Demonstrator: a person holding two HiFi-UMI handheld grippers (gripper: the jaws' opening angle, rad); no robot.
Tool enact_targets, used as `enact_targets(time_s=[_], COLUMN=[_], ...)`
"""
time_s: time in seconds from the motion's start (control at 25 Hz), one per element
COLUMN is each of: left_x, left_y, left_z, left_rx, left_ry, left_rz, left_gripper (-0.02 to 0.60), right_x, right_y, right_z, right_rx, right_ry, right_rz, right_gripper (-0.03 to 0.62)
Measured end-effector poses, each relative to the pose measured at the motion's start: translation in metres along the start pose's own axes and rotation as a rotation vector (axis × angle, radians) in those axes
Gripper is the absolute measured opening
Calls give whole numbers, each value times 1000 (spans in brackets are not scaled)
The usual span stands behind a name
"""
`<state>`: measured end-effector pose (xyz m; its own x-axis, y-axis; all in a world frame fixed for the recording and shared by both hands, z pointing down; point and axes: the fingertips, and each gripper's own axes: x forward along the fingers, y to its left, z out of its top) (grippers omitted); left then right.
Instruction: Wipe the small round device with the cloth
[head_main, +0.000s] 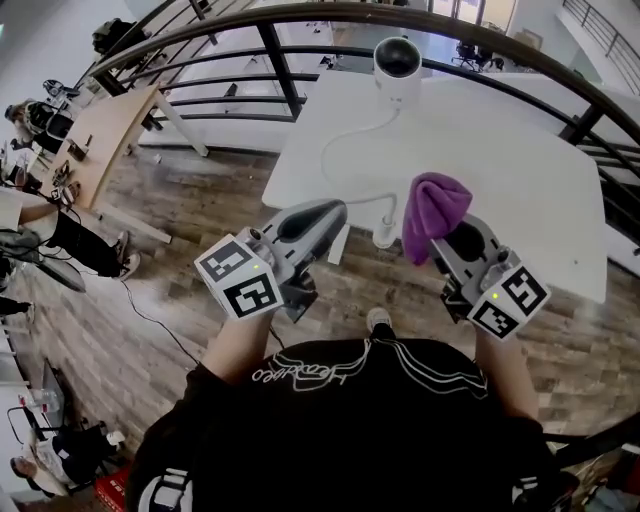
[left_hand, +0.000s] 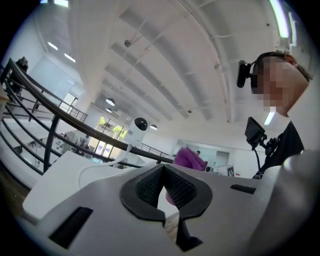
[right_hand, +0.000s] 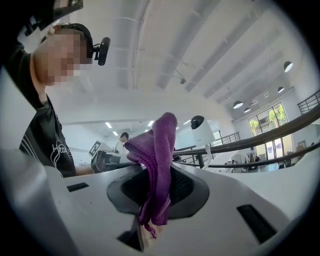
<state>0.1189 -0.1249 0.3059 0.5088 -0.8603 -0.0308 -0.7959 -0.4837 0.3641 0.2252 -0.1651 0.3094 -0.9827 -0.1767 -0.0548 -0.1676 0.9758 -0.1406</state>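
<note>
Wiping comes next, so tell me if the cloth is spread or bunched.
Bunched: the cloth is pinched in the right gripper's jaws and stands up as a crumpled wad, not spread.

An open-plan office: long desk (head_main: 105, 135), seated people (head_main: 35, 118), mezzanine railing (head_main: 280, 65).

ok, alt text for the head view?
Seen from above, the right gripper holds a bunched purple cloth above the near edge of a white table; the left gripper beside it is shut and empty. A small round white device stands at the far side, its cable trailing toward the grippers.
</note>
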Motion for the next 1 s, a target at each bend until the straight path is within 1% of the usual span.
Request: enact_targets(time_s=[0.12,0.2,0.44,0.68,1.0], left_x=[-31,-44,-58,-75,-87], left_y=[-30,-41,-53,-70,-83], left_z=[-8,-13,-21,-20,-22], left_rx=[93,131,109,90,104], left_ry=[14,24,19,6,1], left_rz=[-6,-20,-25,-34,-40], left_gripper=[9,9,9,9,9], right_x=[-11,-12,-19,-26,-29], right_y=[39,53,70,93,110], right_z=[-11,-15,-17,-17,-17], right_rx=[35,49,94,83,81], right_ry=[-6,-11,-17,-6,-6], right_rz=[-11,-19,-47,-67,-66], right_gripper=[66,66,66,66,66])
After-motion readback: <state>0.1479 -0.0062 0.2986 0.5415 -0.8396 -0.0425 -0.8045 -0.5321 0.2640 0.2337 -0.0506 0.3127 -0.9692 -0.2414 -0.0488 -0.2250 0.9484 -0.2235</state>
